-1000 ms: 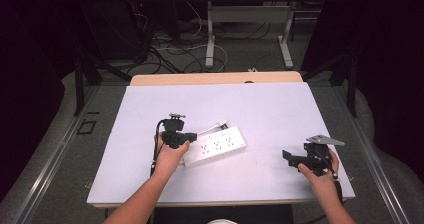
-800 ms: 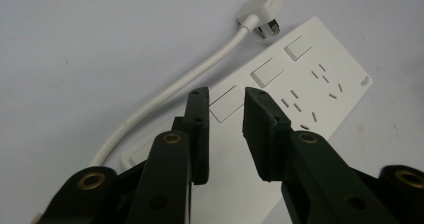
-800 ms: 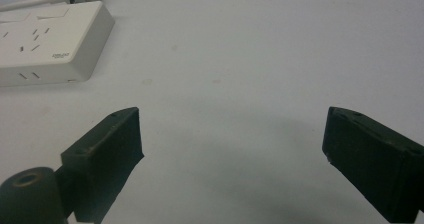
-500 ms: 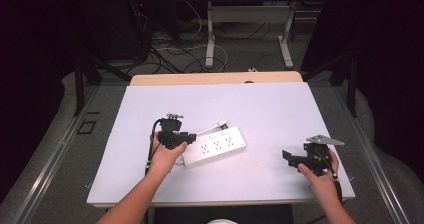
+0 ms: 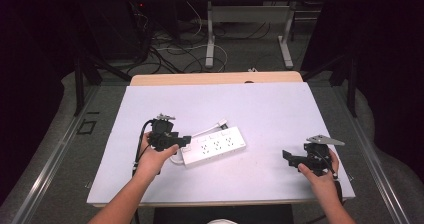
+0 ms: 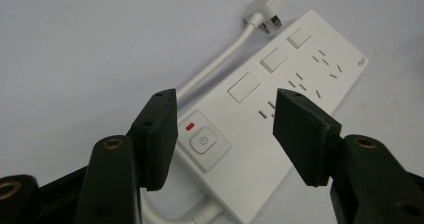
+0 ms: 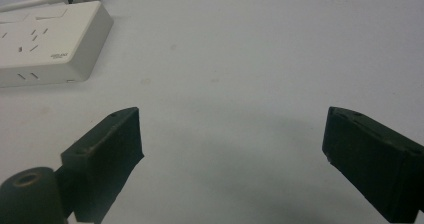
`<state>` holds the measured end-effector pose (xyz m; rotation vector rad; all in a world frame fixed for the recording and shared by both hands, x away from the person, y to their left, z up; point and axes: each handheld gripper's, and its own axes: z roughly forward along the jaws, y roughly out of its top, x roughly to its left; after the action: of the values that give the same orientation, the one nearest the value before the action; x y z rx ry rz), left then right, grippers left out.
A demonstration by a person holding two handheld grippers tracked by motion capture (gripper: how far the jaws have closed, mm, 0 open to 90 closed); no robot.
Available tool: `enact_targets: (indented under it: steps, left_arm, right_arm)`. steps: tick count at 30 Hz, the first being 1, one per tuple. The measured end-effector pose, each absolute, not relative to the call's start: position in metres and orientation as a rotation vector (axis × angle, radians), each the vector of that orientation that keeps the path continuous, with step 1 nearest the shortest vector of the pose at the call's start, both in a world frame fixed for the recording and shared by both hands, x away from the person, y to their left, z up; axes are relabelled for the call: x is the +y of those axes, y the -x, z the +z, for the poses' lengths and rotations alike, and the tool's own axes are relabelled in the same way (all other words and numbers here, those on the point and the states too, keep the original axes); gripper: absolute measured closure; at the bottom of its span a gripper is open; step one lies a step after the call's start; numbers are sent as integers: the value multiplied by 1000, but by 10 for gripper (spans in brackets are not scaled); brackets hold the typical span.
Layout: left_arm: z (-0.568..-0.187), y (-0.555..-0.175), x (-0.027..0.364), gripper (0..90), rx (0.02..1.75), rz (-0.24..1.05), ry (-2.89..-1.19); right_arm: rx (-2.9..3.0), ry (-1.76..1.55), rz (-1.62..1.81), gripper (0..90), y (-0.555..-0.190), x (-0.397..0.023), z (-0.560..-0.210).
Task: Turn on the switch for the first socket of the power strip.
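A white power strip (image 5: pixel 215 145) lies on the white tabletop (image 5: pixel 260 109), its short cord looping to a plug (image 5: pixel 221 123). In the left gripper view the strip (image 6: pixel 300 79) runs away from me, with a power button (image 6: pixel 202 140) and a small red light (image 6: pixel 189 127) at the near end. My left gripper (image 6: pixel 225 129) hovers over that end; its jaws have just been opening, and nothing is pressed between the pads. From above, the left gripper (image 5: pixel 184 143) sits at the strip's left end. My right gripper (image 5: pixel 289 156) rests open at the right front, apart from the strip (image 7: pixel 45 39).
The white sheet covers a wooden table whose far edge (image 5: pixel 215 78) shows. Beyond it are metal table legs (image 5: pixel 210 39) and loose cables (image 5: pixel 165 54) on a dark floor. Rails run along both sides of the table.
The left gripper has drawn back a little to the left from the strip's end. The right hand and the power strip have stayed where they were.
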<state>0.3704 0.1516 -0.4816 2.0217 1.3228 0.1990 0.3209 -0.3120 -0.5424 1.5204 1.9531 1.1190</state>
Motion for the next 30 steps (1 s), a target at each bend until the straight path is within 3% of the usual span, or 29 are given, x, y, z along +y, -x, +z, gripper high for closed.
enact_targets:
  steps: [19, 30]
  left_arm:
    - [-481, -362, 197, 253, 1345, 298, -1914]
    - [-487, -357, 221, 19, 1388, 253, -1824]
  right_arm:
    - [1953, -1523, 1114, 84, -321, -312, -543]
    - [1962, -1522, 1113, 85, -320, -312, -542]
